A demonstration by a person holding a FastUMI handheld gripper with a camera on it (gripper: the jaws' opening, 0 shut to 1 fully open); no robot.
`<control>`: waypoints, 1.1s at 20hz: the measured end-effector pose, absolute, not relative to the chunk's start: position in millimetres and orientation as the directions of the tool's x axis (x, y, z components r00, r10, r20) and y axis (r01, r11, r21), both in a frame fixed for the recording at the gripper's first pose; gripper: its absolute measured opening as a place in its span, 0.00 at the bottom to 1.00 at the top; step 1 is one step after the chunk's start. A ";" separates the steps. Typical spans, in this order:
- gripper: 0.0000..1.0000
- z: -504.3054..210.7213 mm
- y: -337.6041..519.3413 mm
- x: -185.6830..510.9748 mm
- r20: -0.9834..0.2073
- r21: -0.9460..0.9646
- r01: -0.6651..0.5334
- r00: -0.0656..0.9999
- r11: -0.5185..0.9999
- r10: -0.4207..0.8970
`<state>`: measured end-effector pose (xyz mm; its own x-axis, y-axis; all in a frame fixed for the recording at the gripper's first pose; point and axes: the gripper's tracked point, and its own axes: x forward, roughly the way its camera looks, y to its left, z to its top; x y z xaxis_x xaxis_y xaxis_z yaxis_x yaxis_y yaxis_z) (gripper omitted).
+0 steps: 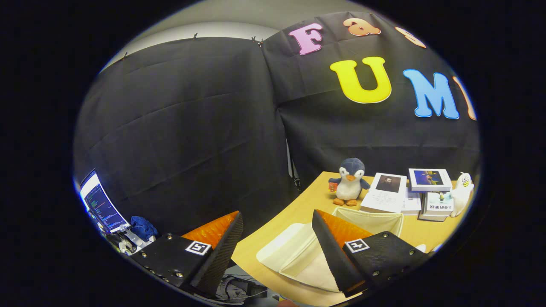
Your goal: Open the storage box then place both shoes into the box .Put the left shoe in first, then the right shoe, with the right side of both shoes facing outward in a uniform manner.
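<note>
Hovering w/ fingers apart and gripping nothing, the tool (277,251) is sitting high over the worktop (307,200) edge, cream storage box (298,256) lying lower centre-right btwn/behind the fingers, so it's risking snagging the floppy flap or missing it.

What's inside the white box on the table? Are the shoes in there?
The storage box lies open beyond the gripper, whose fingers are spread with nothing between them. Only pale lining shows inside, no shoes. One finger covers part of it, so that part can't be checked.
</note>
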<state>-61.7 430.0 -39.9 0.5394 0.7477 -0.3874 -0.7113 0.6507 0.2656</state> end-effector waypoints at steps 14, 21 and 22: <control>0.99 -66.5 264.2 -4.3 -0.460 0.194 -0.505 0.710 0.841 0.533; 0.99 -105.8 195.6 17.7 -0.530 0.206 -0.386 0.728 0.899 0.434; 0.99 -115.3 186.6 18.4 -0.545 0.211 -0.373 0.722 0.904 0.425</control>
<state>18.4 186.6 -115.3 0.7223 0.4253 -0.5454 -0.3728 0.9036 0.2110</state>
